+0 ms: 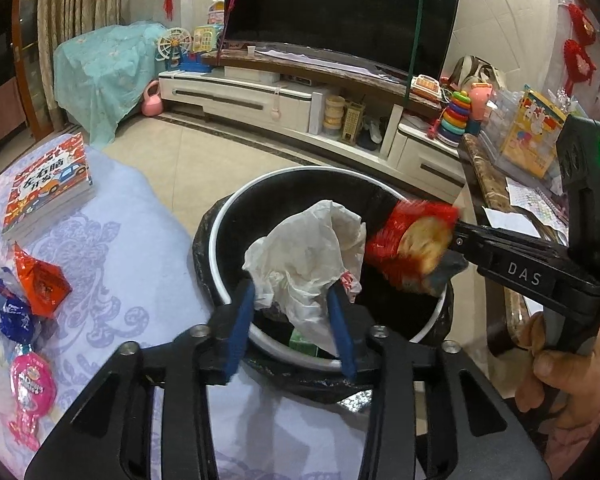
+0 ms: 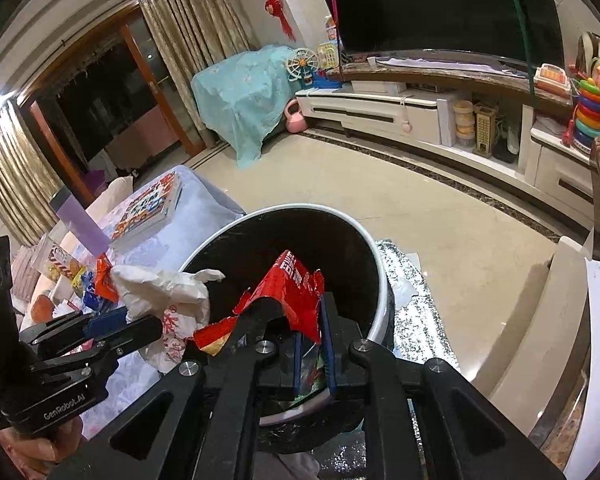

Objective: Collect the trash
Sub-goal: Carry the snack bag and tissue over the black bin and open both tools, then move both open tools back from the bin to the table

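Note:
A round black bin with a white rim stands beside the table. My left gripper is shut on a crumpled white plastic bag and holds it over the bin's near side; the bag also shows in the right wrist view. My right gripper is shut on a red snack wrapper above the bin's mouth; the wrapper shows in the left wrist view at the bin's right rim. Loose wrappers lie on the tablecloth to the left.
A book and a pink packet lie on the lavender tablecloth. A purple bottle stands on the table. A TV cabinet and a cluttered side table are behind the bin. Some trash lies inside the bin.

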